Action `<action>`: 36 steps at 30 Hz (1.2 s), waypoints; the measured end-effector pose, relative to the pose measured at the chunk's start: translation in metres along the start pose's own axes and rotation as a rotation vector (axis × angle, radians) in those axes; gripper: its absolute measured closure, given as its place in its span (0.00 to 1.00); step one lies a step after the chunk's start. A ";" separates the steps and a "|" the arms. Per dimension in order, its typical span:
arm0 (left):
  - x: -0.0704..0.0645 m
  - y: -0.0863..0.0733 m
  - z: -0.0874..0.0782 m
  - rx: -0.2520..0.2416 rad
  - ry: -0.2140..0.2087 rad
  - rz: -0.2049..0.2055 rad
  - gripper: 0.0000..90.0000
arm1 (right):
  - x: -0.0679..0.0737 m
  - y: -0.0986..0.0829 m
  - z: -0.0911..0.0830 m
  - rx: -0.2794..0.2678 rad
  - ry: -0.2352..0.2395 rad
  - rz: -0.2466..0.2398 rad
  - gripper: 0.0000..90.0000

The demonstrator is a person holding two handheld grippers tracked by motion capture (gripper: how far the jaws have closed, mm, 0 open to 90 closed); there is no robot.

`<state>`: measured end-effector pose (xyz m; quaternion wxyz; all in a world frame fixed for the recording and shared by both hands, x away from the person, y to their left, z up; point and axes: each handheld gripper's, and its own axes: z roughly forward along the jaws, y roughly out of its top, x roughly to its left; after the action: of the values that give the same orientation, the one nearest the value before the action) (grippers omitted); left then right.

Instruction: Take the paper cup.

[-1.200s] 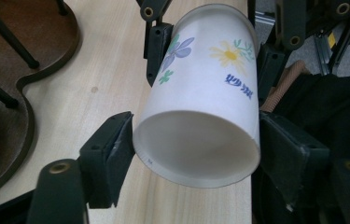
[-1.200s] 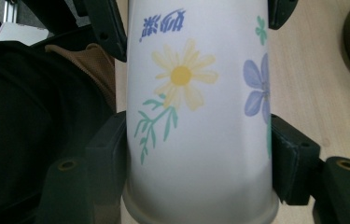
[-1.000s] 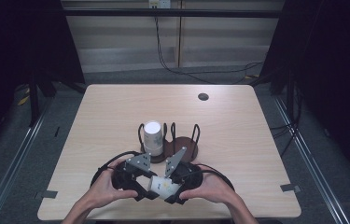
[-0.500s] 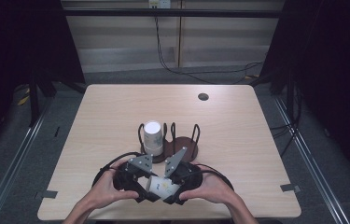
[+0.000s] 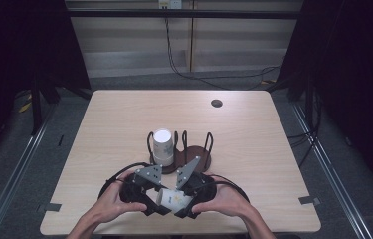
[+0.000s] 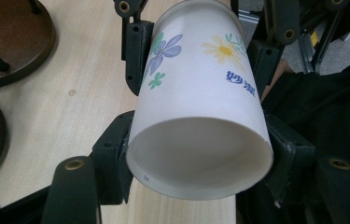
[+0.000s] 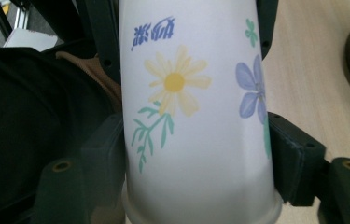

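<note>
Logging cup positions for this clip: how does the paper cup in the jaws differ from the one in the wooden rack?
The held cup lies on its side near the table's front edge, clamped by both the left gripper and the right gripper; the racked cup stands upright, untouched, in the rack. The held cup shows printed flowers and blue characters; no print can be made out on the racked cup. Both are white paper cups.

A white paper cup [image 6: 196,112] bears blue Chinese characters beside a printed yellow daisy; they look like "妙洁", though the small print is hard to confirm.
</note>
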<state>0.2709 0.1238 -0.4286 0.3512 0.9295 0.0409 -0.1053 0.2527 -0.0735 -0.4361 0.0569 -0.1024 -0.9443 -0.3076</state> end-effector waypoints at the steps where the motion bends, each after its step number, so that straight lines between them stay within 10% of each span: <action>1: 0.000 0.000 0.000 -0.005 -0.001 -0.004 0.41 | 0.000 0.000 -0.001 -0.002 -0.004 0.004 0.31; 11: 0.002 -0.003 -0.007 -0.048 0.034 -0.038 0.40 | -0.004 -0.006 -0.007 -0.082 -0.029 0.049 0.16; 36: 0.004 -0.008 -0.020 -0.160 0.090 -0.080 0.40 | -0.013 -0.017 -0.032 -0.248 -0.057 0.127 0.16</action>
<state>0.2765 0.1430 -0.4205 0.4176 0.8998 0.1023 -0.0737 0.2628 -0.1083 -0.4224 0.0363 -0.1771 -0.8918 -0.4147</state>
